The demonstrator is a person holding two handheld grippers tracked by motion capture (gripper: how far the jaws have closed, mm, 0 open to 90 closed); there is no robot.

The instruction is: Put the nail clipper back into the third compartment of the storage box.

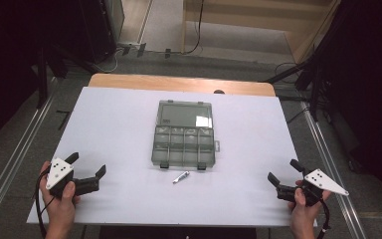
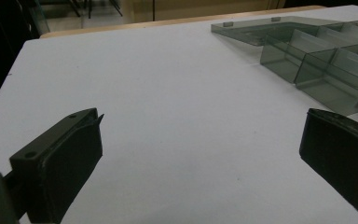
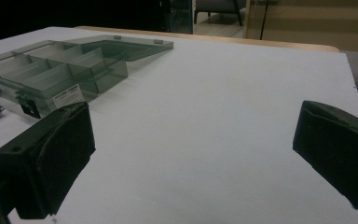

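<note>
The box (image 1: 184, 134) lies open mid-counter (image 1: 114, 124), its compartments apparently empty, a clip (image 1: 181, 177) just before it, while the left tool (image 1: 86, 169) and right tool (image 1: 281, 172) gape wide, holding nothing.

Bare worktop (image 1: 114, 129) lies open on both sides, with the open box (image 1: 184, 134) mid-worktop and a small metal piece (image 1: 181, 177) just before it as obstacles.

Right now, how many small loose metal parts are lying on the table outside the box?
1: a small metal part lies on the white table, just in front of the open compartment box. Others inside the box may be hidden.
</note>
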